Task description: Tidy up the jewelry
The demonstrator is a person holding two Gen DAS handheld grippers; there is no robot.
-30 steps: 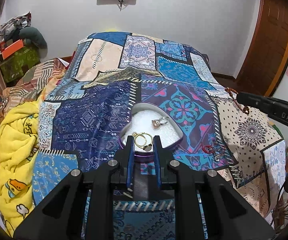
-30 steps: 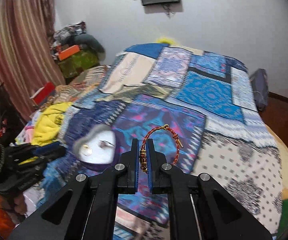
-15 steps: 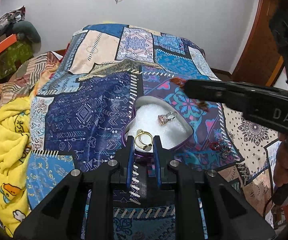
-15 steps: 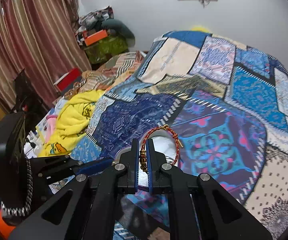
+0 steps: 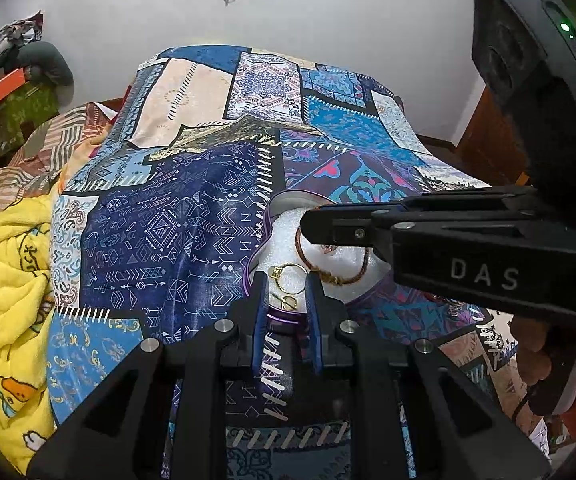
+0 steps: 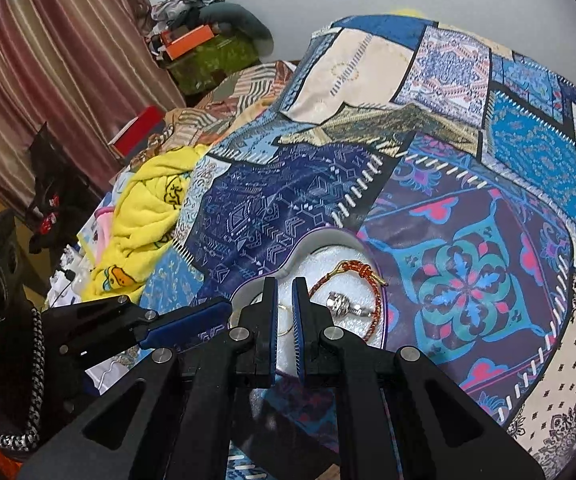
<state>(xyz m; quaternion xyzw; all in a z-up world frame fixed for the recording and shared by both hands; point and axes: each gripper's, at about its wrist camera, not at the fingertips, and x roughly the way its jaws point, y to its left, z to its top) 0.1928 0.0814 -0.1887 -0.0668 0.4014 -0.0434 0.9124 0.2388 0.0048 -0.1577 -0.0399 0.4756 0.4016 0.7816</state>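
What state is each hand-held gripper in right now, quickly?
Left hand-held gripper: closed on the near tip of the heart-shaped box.
Right hand-held gripper: closed on the red bracelet, over the box.

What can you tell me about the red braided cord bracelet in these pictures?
The red braided cord bracelet is a thin loop of twisted red and orange thread with a knot and small gold-coloured ends. It lies curved on the white foam inside the purple heart-shaped tin, around a silver ring with a stone. Its near part disappears behind the right tool, so a grip there cannot be confirmed.
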